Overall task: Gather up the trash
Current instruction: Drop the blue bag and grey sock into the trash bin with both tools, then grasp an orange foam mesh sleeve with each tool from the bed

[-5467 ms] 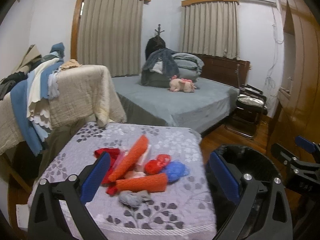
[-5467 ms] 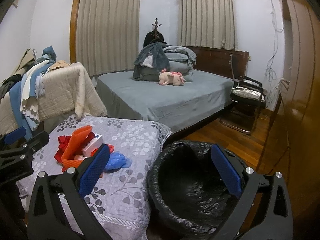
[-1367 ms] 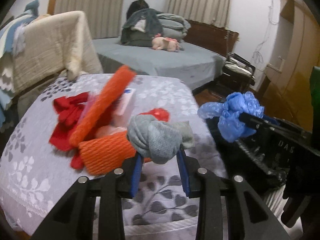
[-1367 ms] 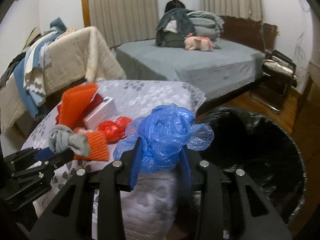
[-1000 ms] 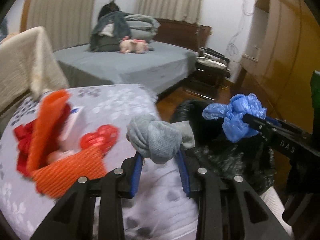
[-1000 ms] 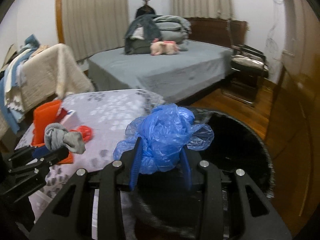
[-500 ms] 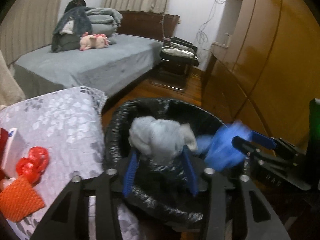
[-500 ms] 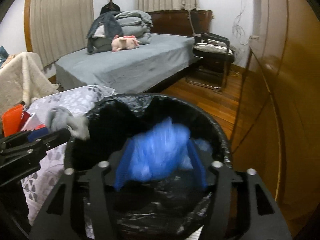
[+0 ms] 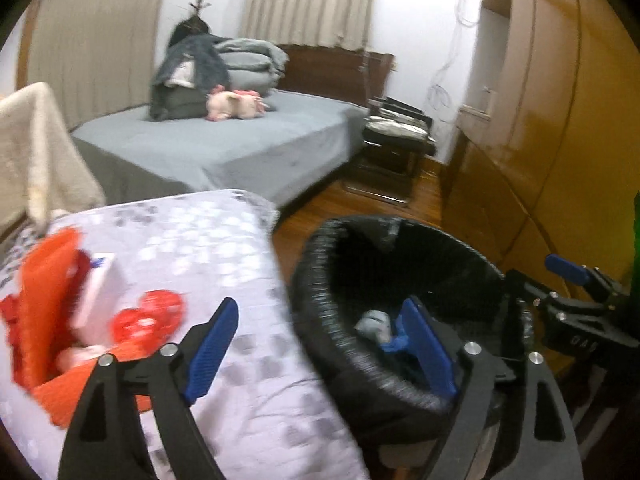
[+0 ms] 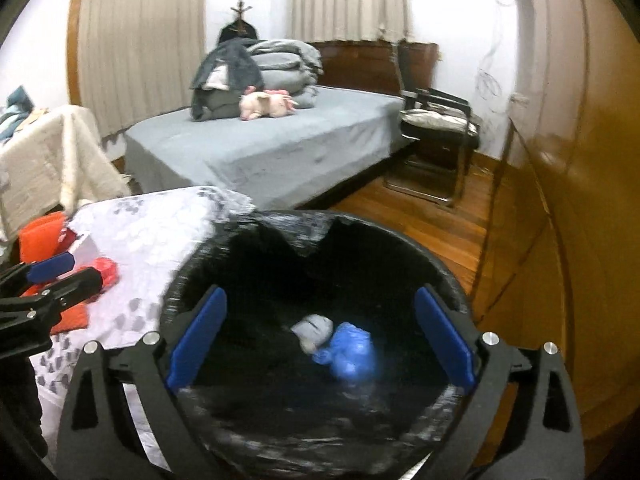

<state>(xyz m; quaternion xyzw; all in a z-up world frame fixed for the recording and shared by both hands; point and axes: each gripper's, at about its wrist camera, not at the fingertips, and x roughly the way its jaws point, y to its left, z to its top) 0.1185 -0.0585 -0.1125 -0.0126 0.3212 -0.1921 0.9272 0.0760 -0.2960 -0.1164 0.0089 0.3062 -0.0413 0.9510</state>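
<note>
Lying in bin (image 10: 440, 276): rag (image 10: 314, 330), bag (image 10: 350, 354)

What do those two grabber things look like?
Both the left gripper and the right gripper have black frames shaped like forks, round silver bolts, and flat blue ribbed pads on the fingers. One frame has pale raised letters, too blurry to read.

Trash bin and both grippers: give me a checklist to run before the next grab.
1. Left gripper empty, jaws opening: ok.
2. Right gripper empty, jaws opening: ok.
3. Grey wad inside the black-lined trash bin: ok.
4. Blue plastic bag inside the bin: ok.
5. Table cleared of trash: not ok; orange foam netting, red bundle and white box remain.
6. Which item is loosest: cannot tell, blurred.
</note>
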